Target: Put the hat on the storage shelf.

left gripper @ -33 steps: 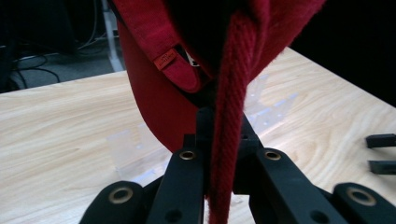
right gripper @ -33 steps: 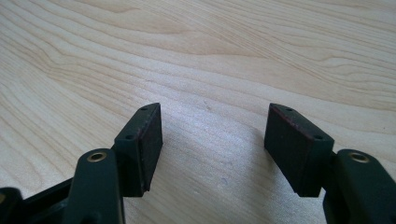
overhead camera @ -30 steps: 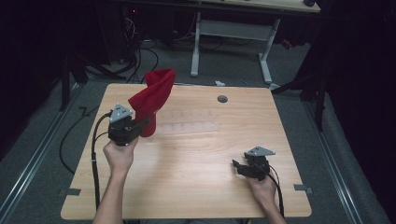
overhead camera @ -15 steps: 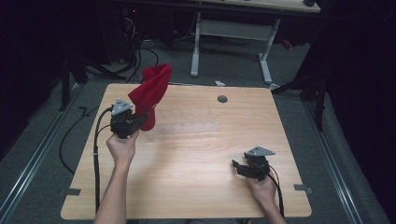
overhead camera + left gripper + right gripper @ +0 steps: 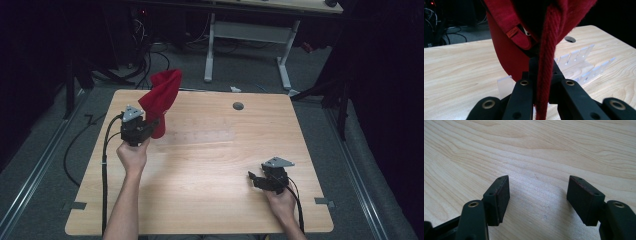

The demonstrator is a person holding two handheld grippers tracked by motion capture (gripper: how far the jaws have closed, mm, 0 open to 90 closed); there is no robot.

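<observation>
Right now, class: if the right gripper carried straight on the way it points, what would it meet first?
Probably the bare wooden table: the right gripper has open fingers angled down at it, nothing between them.

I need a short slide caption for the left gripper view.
Left gripper shut on a red cloth item, above a clear slotted rack.

a light wooden table (image 5: 210,165) stands on grey carpet floor (image 5: 45,165). behind it, a white-legged desk (image 5: 247,35) and loose cables (image 5: 150,50) sit in a dark room.
</observation>
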